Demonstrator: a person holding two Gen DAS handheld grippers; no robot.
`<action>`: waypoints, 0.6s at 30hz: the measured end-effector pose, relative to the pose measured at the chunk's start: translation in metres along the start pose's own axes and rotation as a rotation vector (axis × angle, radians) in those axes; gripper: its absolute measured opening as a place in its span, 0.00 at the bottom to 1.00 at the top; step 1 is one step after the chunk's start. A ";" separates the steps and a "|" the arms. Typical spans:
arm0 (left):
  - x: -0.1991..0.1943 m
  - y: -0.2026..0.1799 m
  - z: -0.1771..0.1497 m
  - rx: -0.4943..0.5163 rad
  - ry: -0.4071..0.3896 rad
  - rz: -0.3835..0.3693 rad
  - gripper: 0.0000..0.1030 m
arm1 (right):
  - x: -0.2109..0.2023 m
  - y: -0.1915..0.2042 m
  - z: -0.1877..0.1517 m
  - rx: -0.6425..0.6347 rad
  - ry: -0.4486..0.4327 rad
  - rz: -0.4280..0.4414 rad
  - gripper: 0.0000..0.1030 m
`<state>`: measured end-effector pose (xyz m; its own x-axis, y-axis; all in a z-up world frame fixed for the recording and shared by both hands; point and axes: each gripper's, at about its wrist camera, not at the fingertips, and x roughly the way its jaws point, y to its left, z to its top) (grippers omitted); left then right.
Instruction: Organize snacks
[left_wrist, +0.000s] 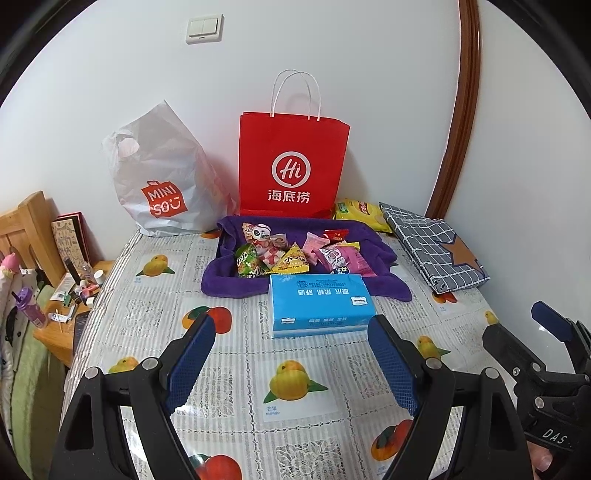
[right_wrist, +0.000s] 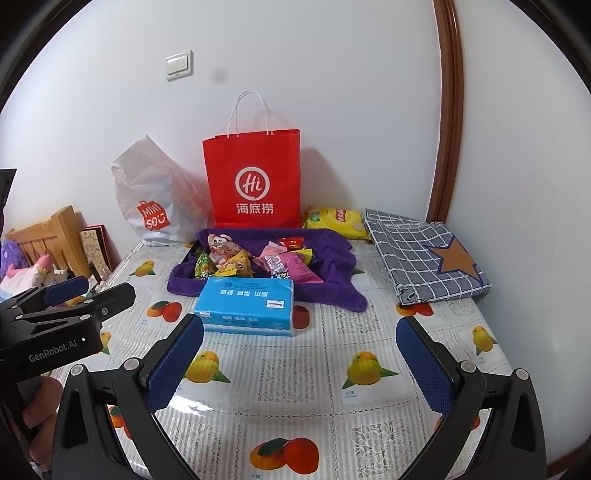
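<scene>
Both grippers hang above the fruit-print tabletop (left_wrist: 236, 373) with nothing between their blue pads: the left gripper (left_wrist: 291, 365) stands wide, and the right gripper (right_wrist: 299, 362) wider still. The snacks (left_wrist: 295, 254) lie heaped on a purple towel (left_wrist: 225, 280) at twelve o'clock from the left gripper, with a blue tissue pack (left_wrist: 317, 302) lying just before them. Behind, a red paper bag (left_wrist: 291, 162) stands against the wall, a white plastic bag (left_wrist: 162, 177) at its nine o'clock and a yellow chip bag (left_wrist: 360, 214) at its four.
</scene>
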<state>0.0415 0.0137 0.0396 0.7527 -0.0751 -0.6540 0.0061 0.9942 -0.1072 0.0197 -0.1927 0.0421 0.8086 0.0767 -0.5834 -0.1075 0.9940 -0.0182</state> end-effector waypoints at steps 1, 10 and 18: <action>0.000 0.000 0.000 0.001 0.001 0.000 0.81 | 0.000 0.000 0.000 -0.003 0.000 -0.002 1.00; 0.000 -0.002 0.000 0.006 0.001 -0.002 0.81 | 0.000 -0.002 -0.001 0.004 -0.002 0.000 1.00; 0.000 -0.004 0.000 0.010 0.002 0.000 0.81 | -0.003 -0.004 0.000 0.006 -0.011 0.002 1.00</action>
<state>0.0418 0.0098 0.0401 0.7516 -0.0749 -0.6554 0.0122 0.9949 -0.0996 0.0177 -0.1970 0.0436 0.8146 0.0799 -0.5745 -0.1057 0.9943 -0.0116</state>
